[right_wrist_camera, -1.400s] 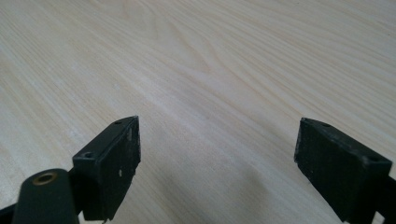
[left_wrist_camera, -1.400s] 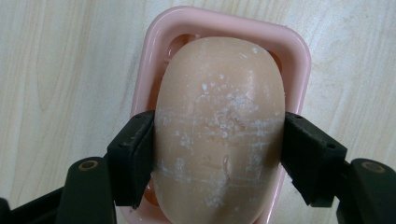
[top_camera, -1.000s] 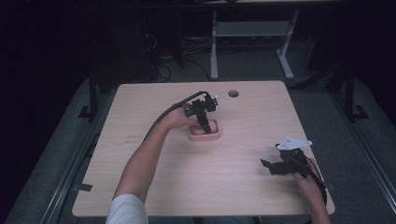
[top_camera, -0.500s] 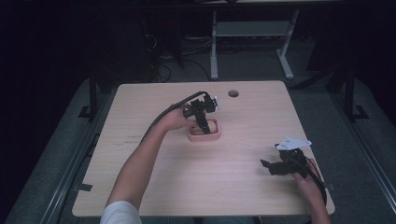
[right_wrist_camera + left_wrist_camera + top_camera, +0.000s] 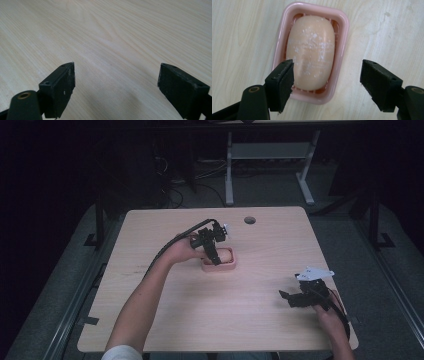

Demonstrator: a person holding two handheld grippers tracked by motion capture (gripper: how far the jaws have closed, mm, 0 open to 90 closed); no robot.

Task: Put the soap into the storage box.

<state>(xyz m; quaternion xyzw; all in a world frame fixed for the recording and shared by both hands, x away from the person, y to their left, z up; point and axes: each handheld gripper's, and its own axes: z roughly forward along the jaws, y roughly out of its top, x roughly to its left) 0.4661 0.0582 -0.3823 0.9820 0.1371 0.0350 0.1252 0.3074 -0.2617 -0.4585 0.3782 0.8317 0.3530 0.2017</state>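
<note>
A peach bar of soap [image 5: 311, 51] lies in a pink soap dish [image 5: 342, 30] near the table's middle; in the high view the dish [image 5: 226, 266] sits just right of the person's left hand. My left gripper [image 5: 327, 80] hovers directly over the dish, pointing down, open, its jaws wider than the soap with nothing between them. It shows above the dish in the high view too [image 5: 214, 254]. My right gripper [image 5: 286, 296] rests low over bare wood at the table's right front, open and empty, jaws wide apart in the right gripper view [image 5: 116, 85].
The light wooden table [image 5: 175, 320] has a round cable hole [image 5: 249, 220] near its far edge. A black cable [image 5: 172, 242] trails from the left gripper along the forearm. Dark floor and a white metal stand [image 5: 270, 152] lie beyond the table.
</note>
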